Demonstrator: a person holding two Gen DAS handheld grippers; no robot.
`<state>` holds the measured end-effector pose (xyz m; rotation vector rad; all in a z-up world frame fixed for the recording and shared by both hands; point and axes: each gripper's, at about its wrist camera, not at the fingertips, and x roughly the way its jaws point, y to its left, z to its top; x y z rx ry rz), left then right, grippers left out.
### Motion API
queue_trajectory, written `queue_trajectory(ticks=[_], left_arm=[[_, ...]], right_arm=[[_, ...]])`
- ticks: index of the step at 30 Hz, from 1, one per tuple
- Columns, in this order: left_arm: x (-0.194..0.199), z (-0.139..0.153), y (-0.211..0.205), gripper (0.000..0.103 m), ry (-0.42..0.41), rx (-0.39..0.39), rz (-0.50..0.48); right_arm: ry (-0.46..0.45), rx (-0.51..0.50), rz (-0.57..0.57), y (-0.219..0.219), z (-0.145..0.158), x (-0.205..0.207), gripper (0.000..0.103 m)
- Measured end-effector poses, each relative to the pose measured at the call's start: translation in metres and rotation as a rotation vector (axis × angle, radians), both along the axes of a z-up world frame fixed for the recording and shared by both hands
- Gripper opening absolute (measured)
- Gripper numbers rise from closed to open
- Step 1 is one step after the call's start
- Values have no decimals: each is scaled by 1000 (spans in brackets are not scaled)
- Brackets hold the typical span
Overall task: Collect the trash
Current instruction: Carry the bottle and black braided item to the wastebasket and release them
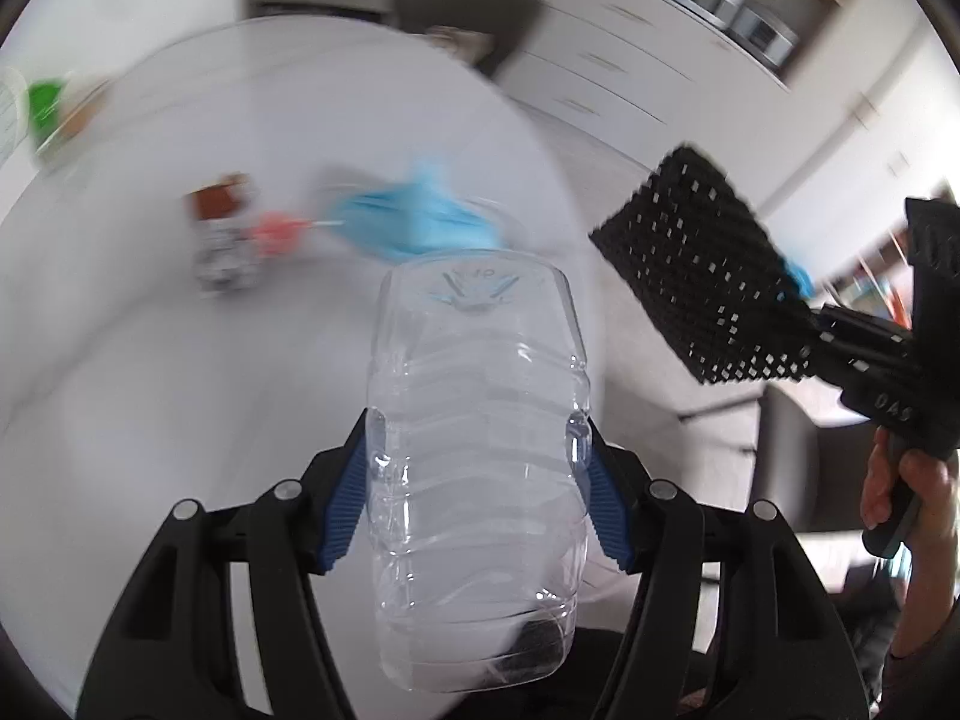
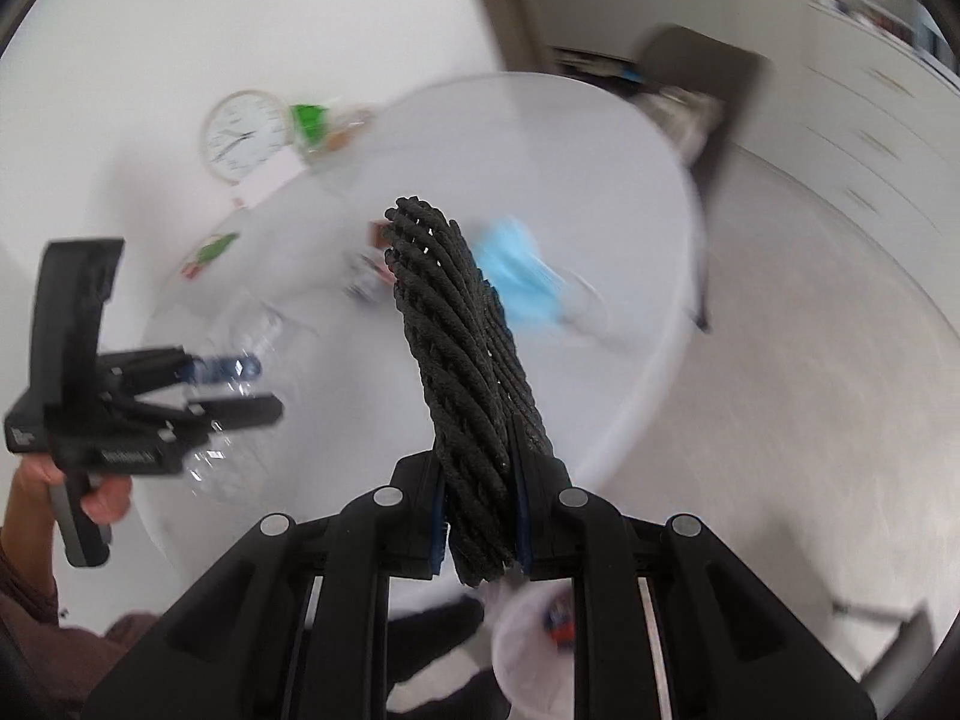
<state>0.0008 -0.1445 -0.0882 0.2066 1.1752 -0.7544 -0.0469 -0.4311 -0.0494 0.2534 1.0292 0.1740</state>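
Both grippers, left gripper (image 1: 477, 450) and right gripper (image 2: 480, 504), are matte black with ribbed blue pads (image 1: 345, 510) and silver screws (image 2: 387, 497)

The bottle (image 1: 477, 468) is held between the left gripper (image 1: 477, 468) fingers, above the table (image 1: 120, 360) edge. The mask (image 1: 414, 222) is seen on the table beyond it, wrappers (image 1: 225, 240) to its left. The mesh mat (image 2: 465, 372) is held in the right gripper (image 2: 480, 516), right of the bottle.

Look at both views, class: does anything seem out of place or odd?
Yes. A blue face mask lies crumpled on the white table beside small wrappers, loose litter. The bottle in the left gripper is empty. The right gripper pinches a black mesh piece. Blur hides finer detail.
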Motion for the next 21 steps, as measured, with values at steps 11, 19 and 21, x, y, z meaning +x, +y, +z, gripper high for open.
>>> queue_trajectory(ticks=[11, 19, 21], left_arm=[[-95, -11, -84, 61, 26, -10, -201], [-125, -18, -100, 61, 13, 24, -244], [-129, -18, -100, 61, 9, 26, -243]], right_arm=[[116, -34, -219, -67, -50, -153, 18], [184, -58, -231, -68, -90, -170, 20], [242, -72, -220, -67, -120, -169, 20]])
